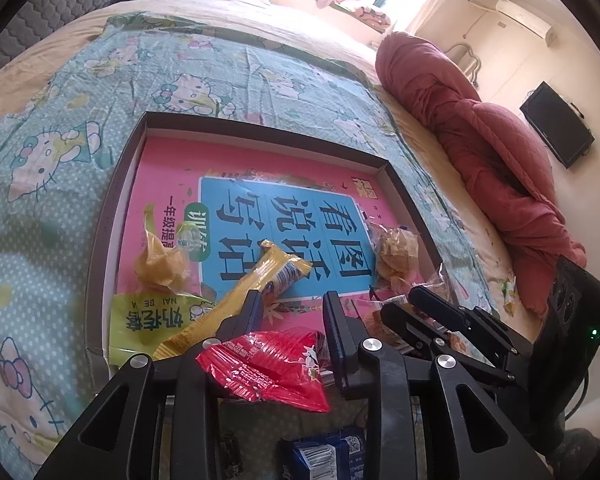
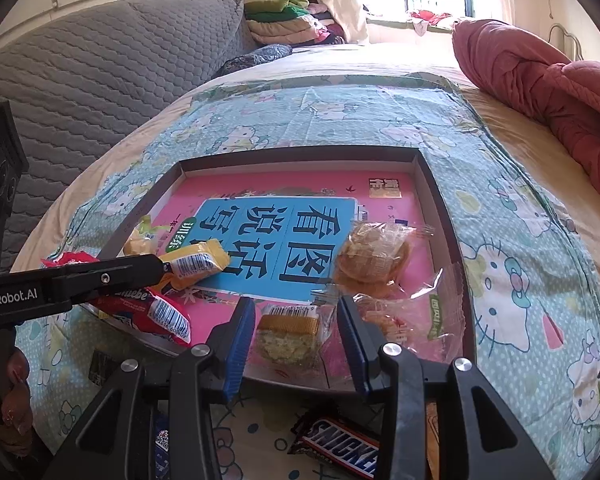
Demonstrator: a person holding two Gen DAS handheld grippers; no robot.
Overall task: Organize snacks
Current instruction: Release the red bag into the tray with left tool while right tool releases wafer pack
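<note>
1. Nearest lens, left wrist view: crinkly red foil snack packet [image 1: 268, 364], lying between the fingers of the left gripper [image 1: 294, 308]. Jaws apart; whether either pad presses the foil, can't tell. Looks slack, so read as not clamped.
2. Packet sits at the near rim of the shallow dark cardboard tray w/ pink printed liner [image 1: 404, 192]. Long axis runs roughly across the jaw gap, bulk toward the gripper base, not the tips.
3. Right wrist view: right gripper [image 2: 296, 322] wide apart, nothing held. Directly ahead betw. its fingers, inside the tray: clear-wrapped square sandwich cake w/ gold band [image 2: 290, 338]. Close to the tips, centred in the gap.
4. Cake's gold band runs left-right, i.e. across the opening; pads would close on its short ends. Judgement: right hand is the nearer one for this item; a short push fwd should seat it.
5. Other tray contents: long yellow wrapped bar [image 1: 240, 296] angled diagonally, near end just beside the left gripper's left finger; clear-bagged round biscuits [image 2: 370, 256] farther in, right side.
6. Outside tray, on the cartoon-cat print bedsheet [image 2: 520, 216]: brown Snickers bar [image 2: 342, 450] below the right gripper, and a blue packet [image 1: 328, 454] below the left. Both not yet sorted, by my read.
7. Risk: clear film is slippery, crumbly cake may crush.
</note>
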